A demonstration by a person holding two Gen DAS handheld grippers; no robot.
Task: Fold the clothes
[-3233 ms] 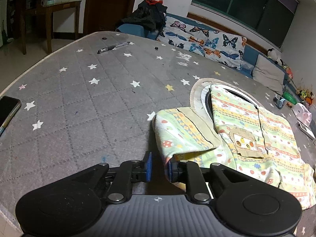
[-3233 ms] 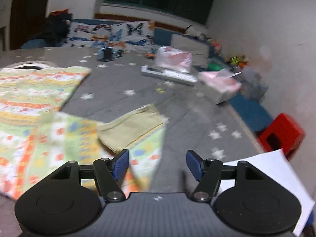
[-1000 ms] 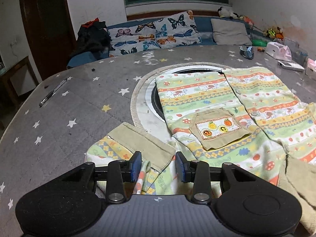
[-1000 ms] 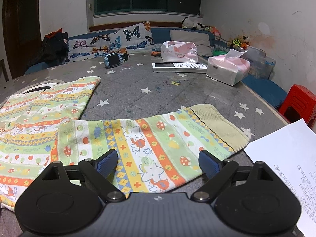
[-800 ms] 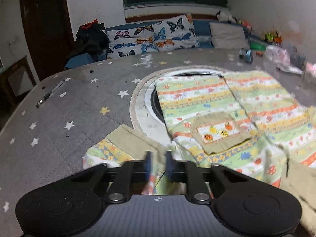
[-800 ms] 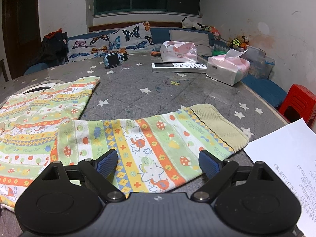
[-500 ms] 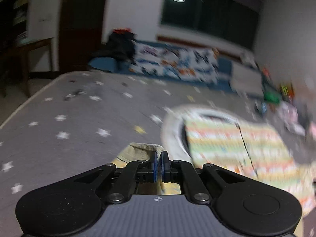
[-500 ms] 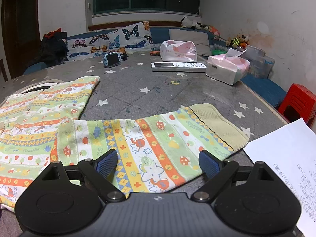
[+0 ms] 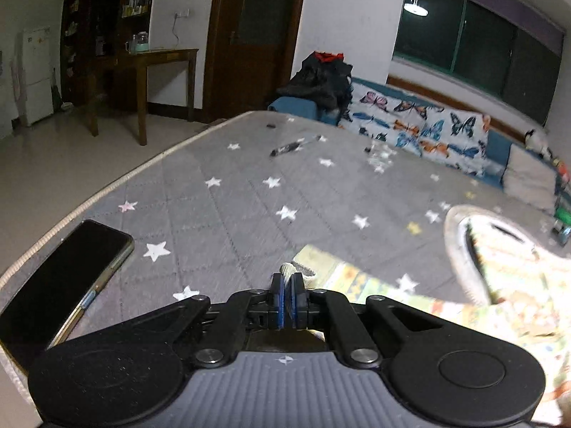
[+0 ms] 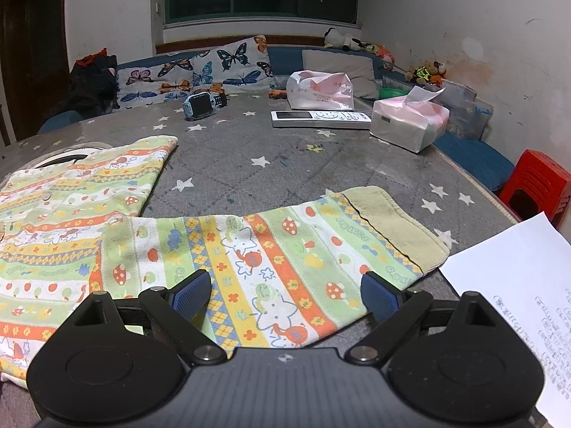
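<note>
STEP: your left tool is clenched on the left sleeve cuff, drawing it out | right tool released over the other sleeve | NEXT: lay the cuff flat on the surface.

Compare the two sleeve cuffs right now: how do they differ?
The left cuff is pinched in the shut left gripper, bunched; the right cuff lies flat on the table, untouched. The right gripper hovers over its sleeve, jaws wide open. Both cuffs are beige ribbed fabric on the same patterned garment.
</note>
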